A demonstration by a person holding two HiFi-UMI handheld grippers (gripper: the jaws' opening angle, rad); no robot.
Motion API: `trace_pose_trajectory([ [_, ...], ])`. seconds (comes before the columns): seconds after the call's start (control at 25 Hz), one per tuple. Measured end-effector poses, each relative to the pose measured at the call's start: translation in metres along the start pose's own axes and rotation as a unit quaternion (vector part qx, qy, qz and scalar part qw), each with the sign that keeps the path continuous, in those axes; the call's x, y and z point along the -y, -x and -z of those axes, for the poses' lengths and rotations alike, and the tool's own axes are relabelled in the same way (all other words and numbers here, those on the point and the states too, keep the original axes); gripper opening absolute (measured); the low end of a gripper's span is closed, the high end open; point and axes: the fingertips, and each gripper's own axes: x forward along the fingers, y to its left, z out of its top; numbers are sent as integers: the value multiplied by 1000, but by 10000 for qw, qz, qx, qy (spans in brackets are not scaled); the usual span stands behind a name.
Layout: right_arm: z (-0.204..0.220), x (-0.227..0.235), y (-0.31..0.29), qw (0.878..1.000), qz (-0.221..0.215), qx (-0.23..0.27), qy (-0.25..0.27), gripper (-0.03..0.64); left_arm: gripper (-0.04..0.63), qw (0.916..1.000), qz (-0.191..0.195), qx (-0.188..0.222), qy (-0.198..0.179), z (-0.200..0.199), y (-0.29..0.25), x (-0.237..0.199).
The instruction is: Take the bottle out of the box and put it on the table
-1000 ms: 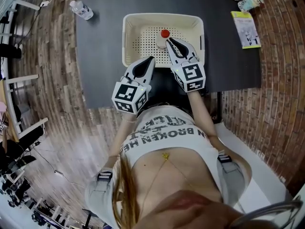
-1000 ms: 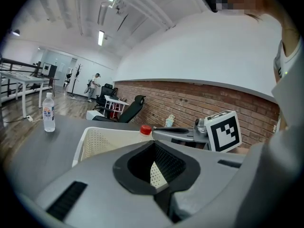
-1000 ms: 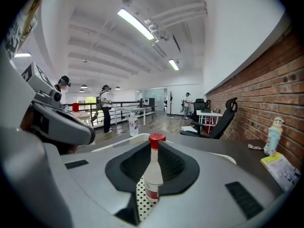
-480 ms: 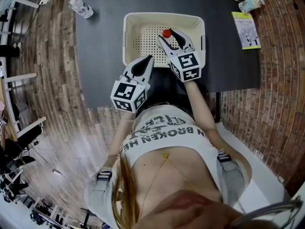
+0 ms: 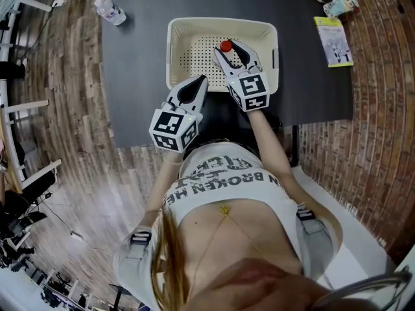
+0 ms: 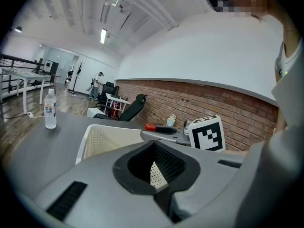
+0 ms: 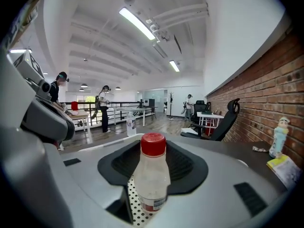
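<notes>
Left of centre, the left tool (image 5: 201,80) is clenched, empty, at the near rim of the box (image 5: 188,23). To its right, the right tool (image 5: 228,48) has just been opening, its jaws released around the red-capped bottle (image 5: 225,45) standing in the box.

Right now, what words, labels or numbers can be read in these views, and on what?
"BROKEN": upside down on the person's shirt, with cut-off letters either side; the line above it is unreadable.
Label on the red-capped bottle: too small to read.
Yellow booklet: print blurred.
Clear water bottle: label too small.
</notes>
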Motion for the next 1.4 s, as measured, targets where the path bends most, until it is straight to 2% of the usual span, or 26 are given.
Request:
trace_pose_trajectory([
  [1.0,1,1,4,9999,-33,72,-91,161,0,10000,-16,32,7,2,8,10],
  [1.4,-3,1,10,9994,-319,-122,-91,156,0,9999,-58,80,-49,3,20,16],
])
